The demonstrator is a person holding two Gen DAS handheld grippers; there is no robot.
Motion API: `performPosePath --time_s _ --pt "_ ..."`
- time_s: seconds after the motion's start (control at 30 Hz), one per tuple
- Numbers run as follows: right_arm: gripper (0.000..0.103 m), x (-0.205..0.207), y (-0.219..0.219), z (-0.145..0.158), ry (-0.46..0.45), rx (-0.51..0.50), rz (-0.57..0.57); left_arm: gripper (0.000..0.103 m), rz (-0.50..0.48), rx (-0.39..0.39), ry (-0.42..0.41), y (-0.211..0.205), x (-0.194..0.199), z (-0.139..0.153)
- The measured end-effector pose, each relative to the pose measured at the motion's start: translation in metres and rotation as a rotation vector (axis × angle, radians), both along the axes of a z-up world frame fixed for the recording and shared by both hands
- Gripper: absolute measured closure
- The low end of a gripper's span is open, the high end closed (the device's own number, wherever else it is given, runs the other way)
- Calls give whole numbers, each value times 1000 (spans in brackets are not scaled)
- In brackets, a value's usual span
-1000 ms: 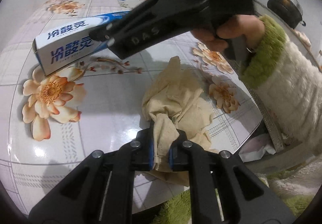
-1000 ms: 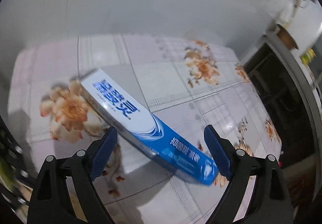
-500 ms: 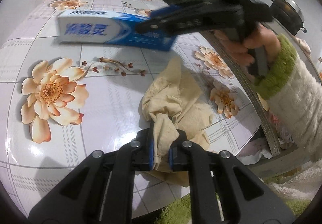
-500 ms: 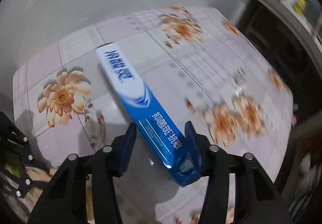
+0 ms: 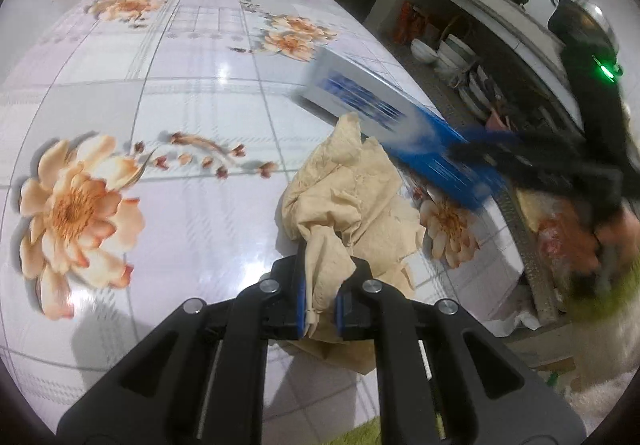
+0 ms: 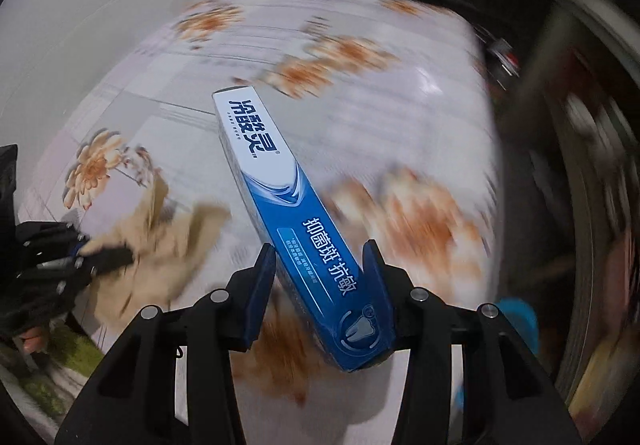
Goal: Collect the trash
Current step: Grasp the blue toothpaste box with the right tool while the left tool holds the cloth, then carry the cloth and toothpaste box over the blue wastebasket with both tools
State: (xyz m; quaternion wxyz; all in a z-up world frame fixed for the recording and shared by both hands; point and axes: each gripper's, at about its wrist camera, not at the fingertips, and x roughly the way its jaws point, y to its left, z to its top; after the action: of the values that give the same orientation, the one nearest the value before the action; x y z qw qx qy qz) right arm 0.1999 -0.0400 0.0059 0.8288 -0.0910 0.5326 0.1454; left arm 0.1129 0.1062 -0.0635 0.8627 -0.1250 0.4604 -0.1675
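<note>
My left gripper [image 5: 320, 299] is shut on a crumpled beige paper napkin [image 5: 352, 201] that lies on the floral table near its right front edge. My right gripper [image 6: 320, 277] is shut on a blue and white toothpaste box [image 6: 296, 213] and holds it in the air above the table. In the left wrist view the box [image 5: 384, 121] hangs blurred over the table's right edge, just beyond the napkin. In the right wrist view the napkin [image 6: 168, 233] and the left gripper [image 6: 86, 251] show at the lower left.
The table [image 5: 160, 93] has a glossy floral tile pattern. To its right stand dark shelves with stacked bowls [image 5: 452, 53] and a pot [image 5: 584, 21]. Crumpled white and pink litter [image 5: 556, 245] lies below the table's right edge.
My right gripper has closed on the toothpaste box, lifted it off the table and swung it to the right over the table edge. My left gripper has stayed shut on the napkin.
</note>
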Motion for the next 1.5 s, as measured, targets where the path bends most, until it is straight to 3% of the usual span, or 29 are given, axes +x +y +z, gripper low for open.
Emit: performPosePath --time_s 0.2,0.23,0.33,0.43,0.73,1.0,1.5 --pt "58 -42 -22 -3 91 126 -61 94 -17 96 -25 -24 6 4" --pt "57 -44 -23 -2 87 134 -66 94 -20 120 -32 -29 6 4" --pt "42 -42 -25 4 44 154 -84 94 -21 177 -49 -38 7 6" --pt "40 -35 -19 5 27 170 -61 94 -17 213 -55 -43 5 8" --pt "40 -18 14 -12 21 93 33 94 -16 274 -75 -51 4 9" --pt "62 -17 15 -25 56 72 1 94 -15 271 -75 -51 3 9" --pt "68 -19 -14 -4 5 179 -123 94 -9 258 -78 -50 3 10"
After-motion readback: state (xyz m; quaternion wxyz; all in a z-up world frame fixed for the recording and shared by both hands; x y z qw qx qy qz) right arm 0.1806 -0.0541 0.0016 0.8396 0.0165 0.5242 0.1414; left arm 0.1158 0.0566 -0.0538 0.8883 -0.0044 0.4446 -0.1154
